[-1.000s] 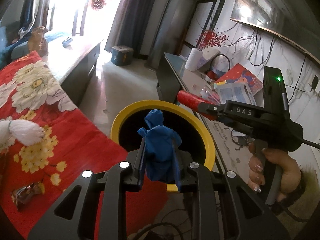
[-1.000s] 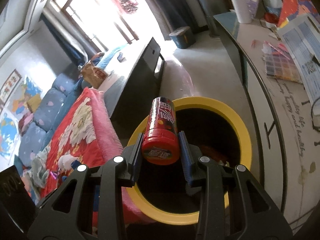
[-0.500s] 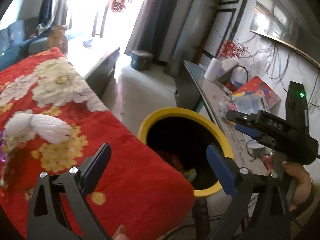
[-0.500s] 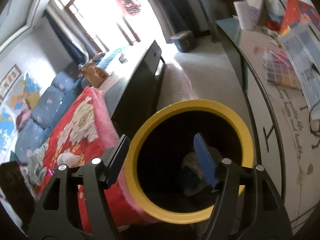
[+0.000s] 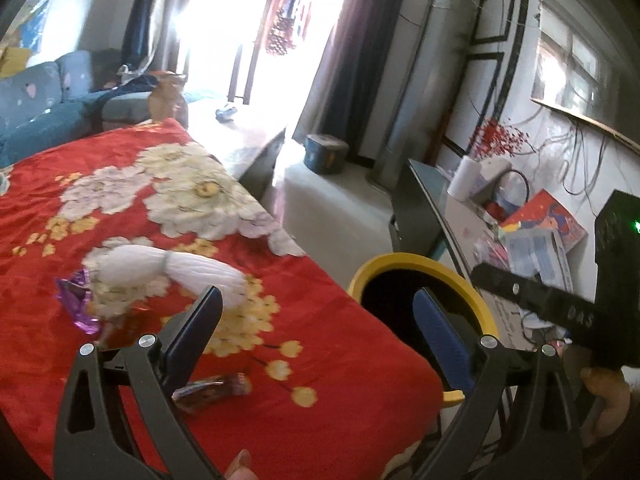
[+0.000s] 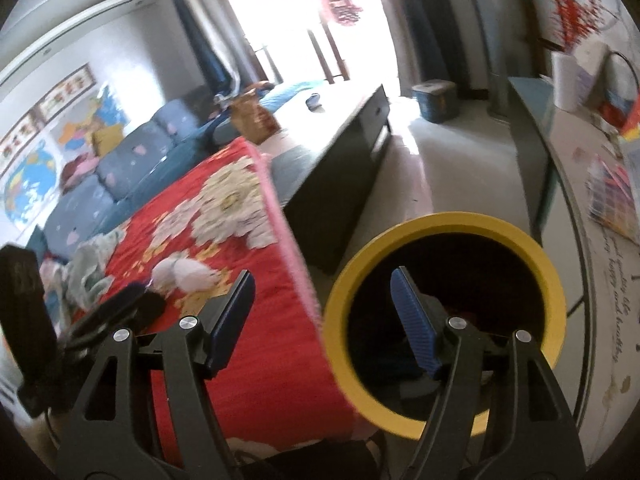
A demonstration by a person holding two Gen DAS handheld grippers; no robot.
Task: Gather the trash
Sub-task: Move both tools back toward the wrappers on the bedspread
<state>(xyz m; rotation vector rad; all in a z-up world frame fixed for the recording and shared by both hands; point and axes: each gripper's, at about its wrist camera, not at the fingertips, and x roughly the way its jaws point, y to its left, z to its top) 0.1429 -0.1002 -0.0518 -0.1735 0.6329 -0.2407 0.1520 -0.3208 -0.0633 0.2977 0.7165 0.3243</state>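
Red blanket [image 5: 340, 360] beside yellow bin [image 6: 444, 224]; both hand-held grippers (left [image 5: 316, 332], right [image 6: 320, 316]) wide, empty.

Bin mouth [image 6: 444, 224]: open, unobstructed | Left flank: blanketed bed [image 6: 256, 264] touching (edge overhangs) | Right flank: table [image 6: 580, 208] near

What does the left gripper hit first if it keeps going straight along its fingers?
Probably the red floral blanket, between the white bundle and the yellow bin. The left gripper is open and empty. Depth is unclear.
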